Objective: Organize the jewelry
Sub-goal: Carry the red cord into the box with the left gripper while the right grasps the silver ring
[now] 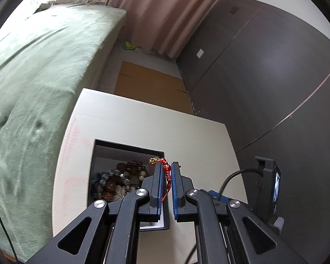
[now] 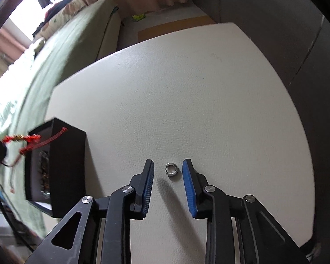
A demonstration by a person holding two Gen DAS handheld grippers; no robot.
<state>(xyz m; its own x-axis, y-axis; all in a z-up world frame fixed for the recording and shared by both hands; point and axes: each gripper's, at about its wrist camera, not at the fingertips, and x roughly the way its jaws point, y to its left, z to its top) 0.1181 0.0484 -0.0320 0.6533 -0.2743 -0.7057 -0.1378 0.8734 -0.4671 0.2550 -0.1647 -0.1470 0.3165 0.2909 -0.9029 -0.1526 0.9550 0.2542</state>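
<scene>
My left gripper [image 1: 167, 165] pinches the red cord bracelet [image 1: 165, 168] above the box [image 1: 125, 151] to drop it in; my right gripper [image 2: 168, 162], jaws open, straddles the ring [image 2: 171, 170] mid-counter [image 2: 187, 88].

Red and gold bracelet [image 1: 164, 167], silver ring [image 2: 171, 170] on the off-white table [image 2: 187, 88], black box [image 2: 63, 154], blue pads [image 2: 188, 189], green bed [image 1: 33, 77] beside the table.

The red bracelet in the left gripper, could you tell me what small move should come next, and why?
Probably lower the left gripper and open it. The red bracelet is pinched between its fingers right at the edge of the black box, which already holds beaded bracelets, so releasing there should drop it in.
</scene>
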